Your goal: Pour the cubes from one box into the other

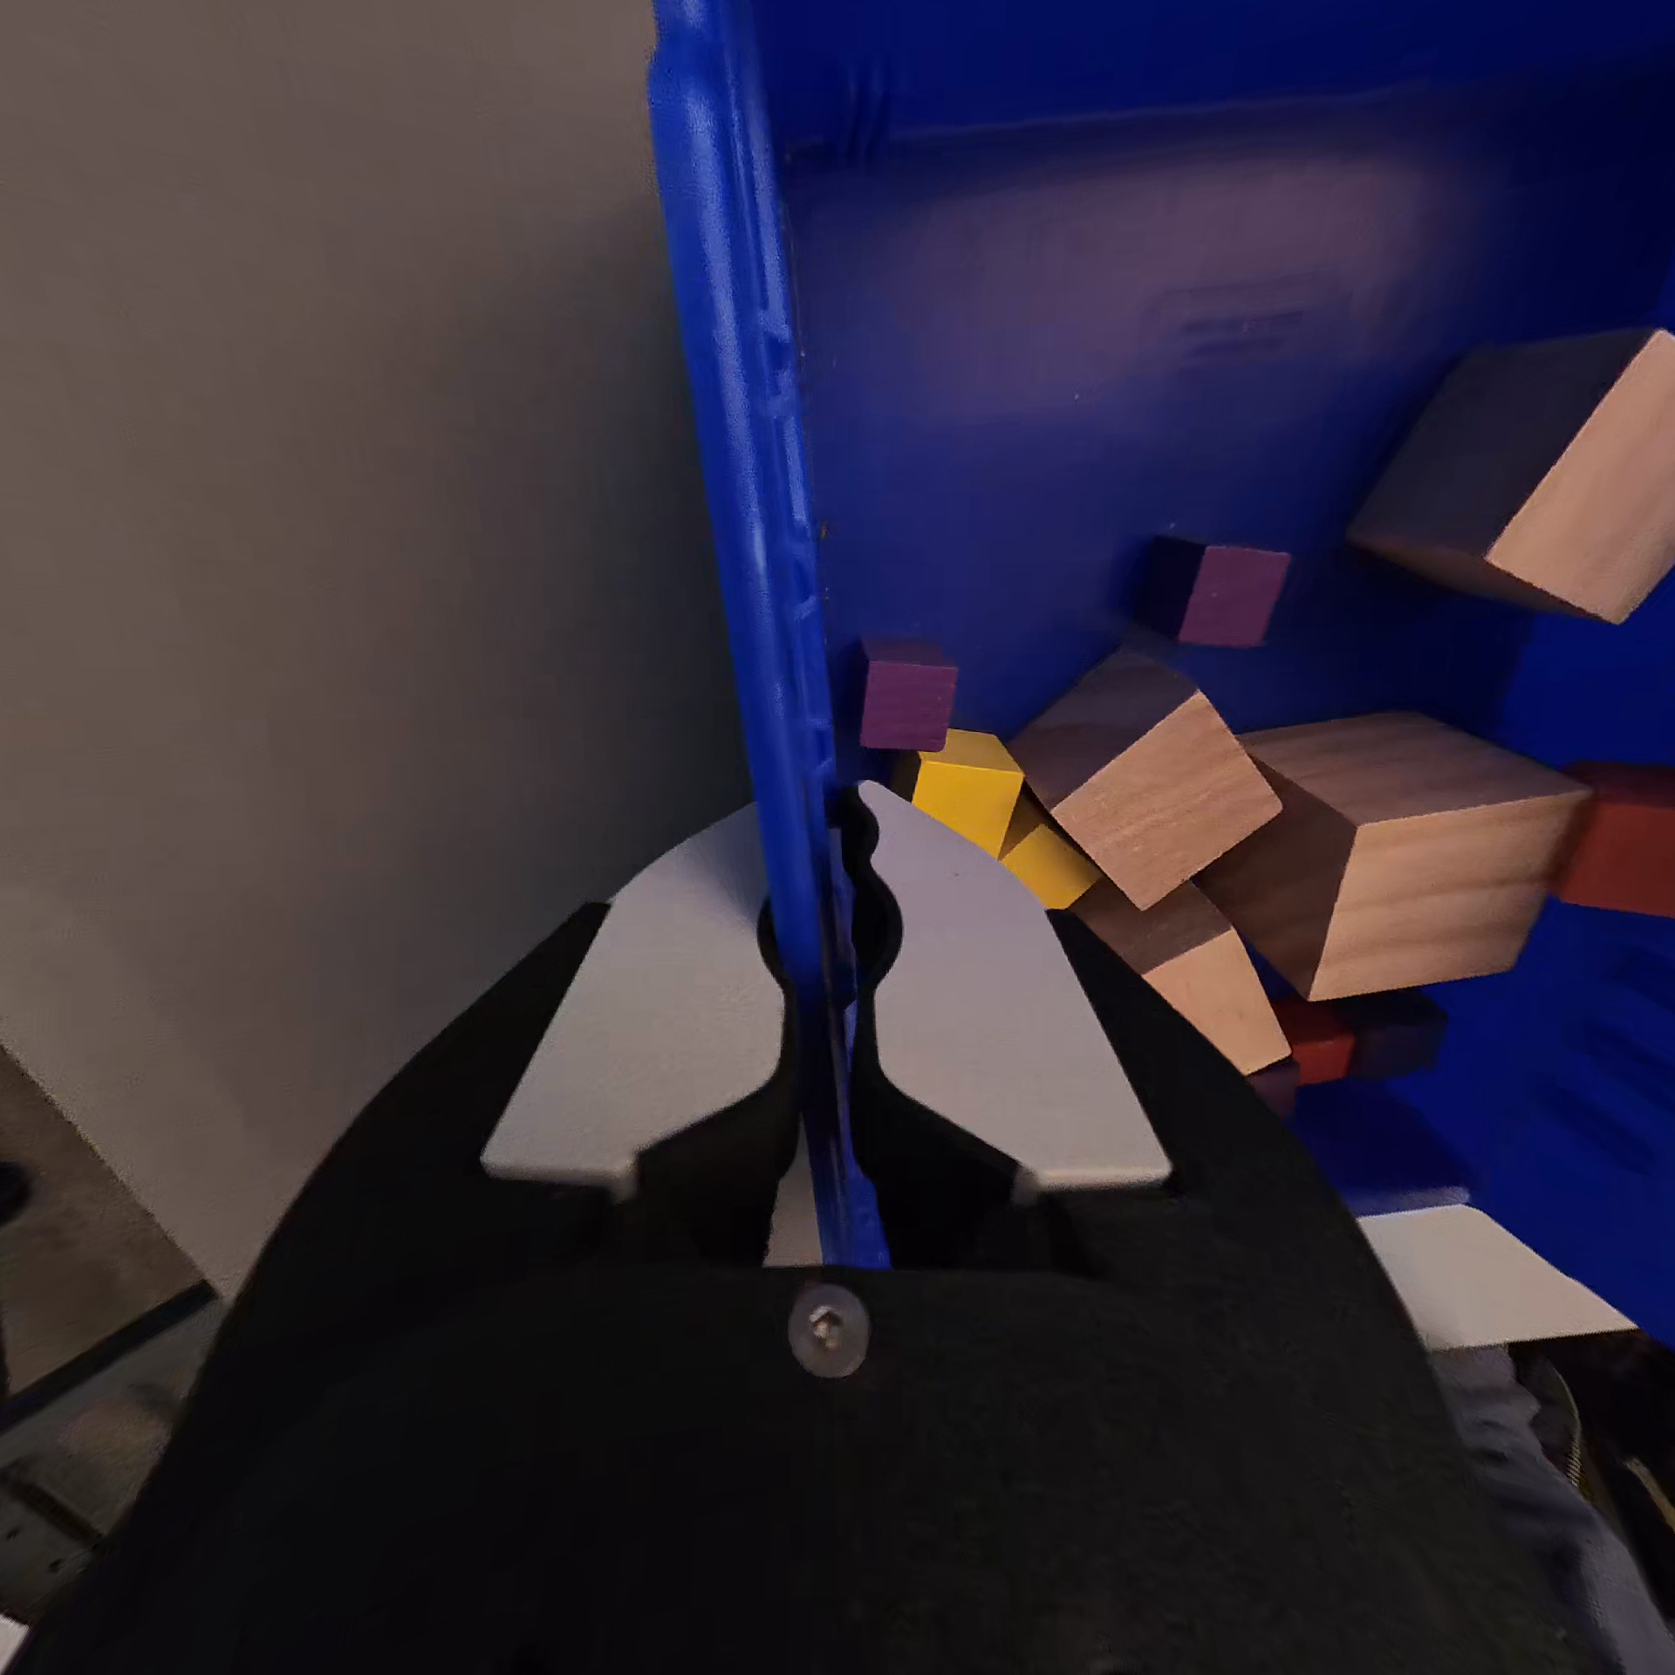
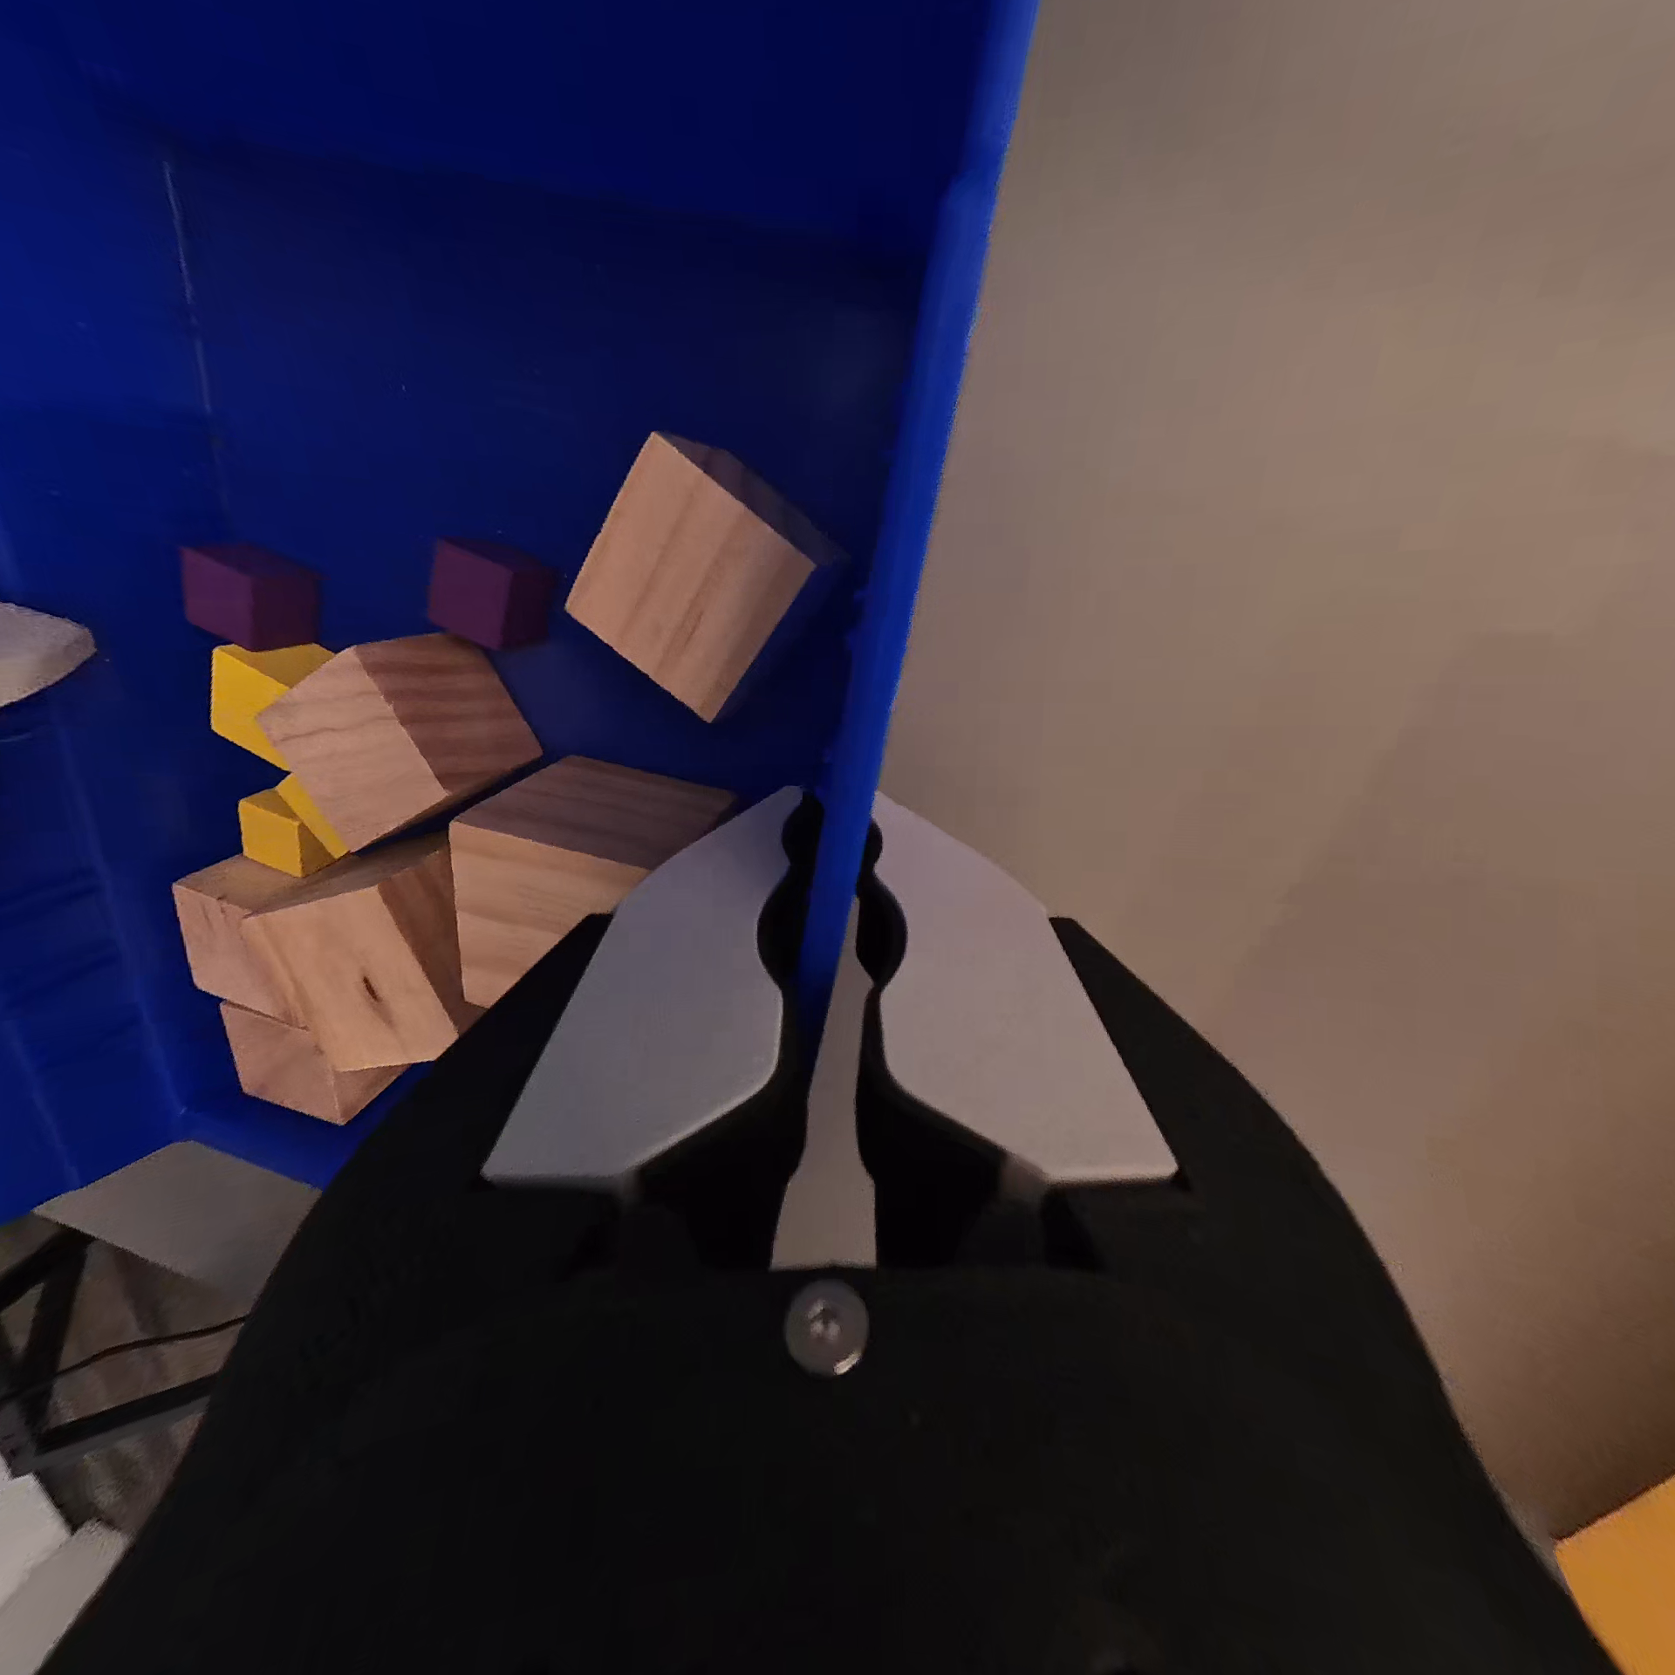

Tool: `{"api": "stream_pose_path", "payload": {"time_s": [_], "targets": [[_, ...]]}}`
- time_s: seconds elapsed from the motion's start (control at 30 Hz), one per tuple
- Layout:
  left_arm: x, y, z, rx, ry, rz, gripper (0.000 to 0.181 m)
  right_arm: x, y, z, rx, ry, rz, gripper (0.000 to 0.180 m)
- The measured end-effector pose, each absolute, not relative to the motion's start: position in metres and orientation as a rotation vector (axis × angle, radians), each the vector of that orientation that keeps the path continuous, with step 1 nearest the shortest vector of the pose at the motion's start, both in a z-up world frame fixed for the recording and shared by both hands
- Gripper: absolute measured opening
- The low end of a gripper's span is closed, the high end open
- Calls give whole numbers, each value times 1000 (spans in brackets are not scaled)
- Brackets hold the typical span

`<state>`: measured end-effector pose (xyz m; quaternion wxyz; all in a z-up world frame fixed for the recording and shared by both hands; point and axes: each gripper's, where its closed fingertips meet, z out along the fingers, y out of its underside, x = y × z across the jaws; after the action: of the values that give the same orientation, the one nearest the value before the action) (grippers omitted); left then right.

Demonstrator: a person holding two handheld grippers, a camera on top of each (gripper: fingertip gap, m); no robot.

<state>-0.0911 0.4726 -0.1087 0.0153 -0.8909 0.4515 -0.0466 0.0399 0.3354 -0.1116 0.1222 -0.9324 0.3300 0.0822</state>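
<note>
A blue plastic box [image 1: 1088, 363] is lifted and tipped steeply, its open inside facing the cameras. My left gripper [image 1: 829, 816] is shut on the box's left wall [image 1: 725, 453]. My right gripper [image 2: 829, 816] is shut on its right wall [image 2: 943, 453]. Several cubes tumble inside: large plain wooden cubes [image 1: 1151, 779] [image 2: 698, 571], small purple cubes [image 1: 906, 698] [image 2: 489, 594], yellow cubes [image 1: 961, 789] [image 2: 254, 689] and red ones [image 1: 1622, 843]. They pile toward the lower part of the box. The second box is not in view.
A plain beige wall [image 2: 1314, 544] lies behind the box. A white surface edge [image 1: 1495, 1287] shows below the box. A yellow-orange object [image 2: 1622, 1577] sits at the lower right corner. Dark cables and a frame [image 2: 72, 1341] lie at the lower left.
</note>
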Motion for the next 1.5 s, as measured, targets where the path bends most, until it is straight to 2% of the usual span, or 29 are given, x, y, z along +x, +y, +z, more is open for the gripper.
{"api": "stream_pose_path", "payload": {"time_s": [0.2, 0.37, 0.83, 1.1, 1.5], "targets": [[-86, 446, -102, -2905, 1428, -268, 5, 52, 317, -106, -2729, 1004, 304, 4], [-77, 433, -82, -2857, 1508, -102, 6, 57, 301, -93, -2747, 998, 357, 5], [3, 362, 16, -2710, 1660, 7, 5, 126, 227, -16, -2638, 1073, 487, 4], [102, 275, 61, -2599, 1836, -45, 6, 209, 126, 45, -2622, 1198, 381, 5], [252, 105, 54, -2412, 2170, -326, 6, 332, -63, 64, -2553, 1468, 185, 6]]}}
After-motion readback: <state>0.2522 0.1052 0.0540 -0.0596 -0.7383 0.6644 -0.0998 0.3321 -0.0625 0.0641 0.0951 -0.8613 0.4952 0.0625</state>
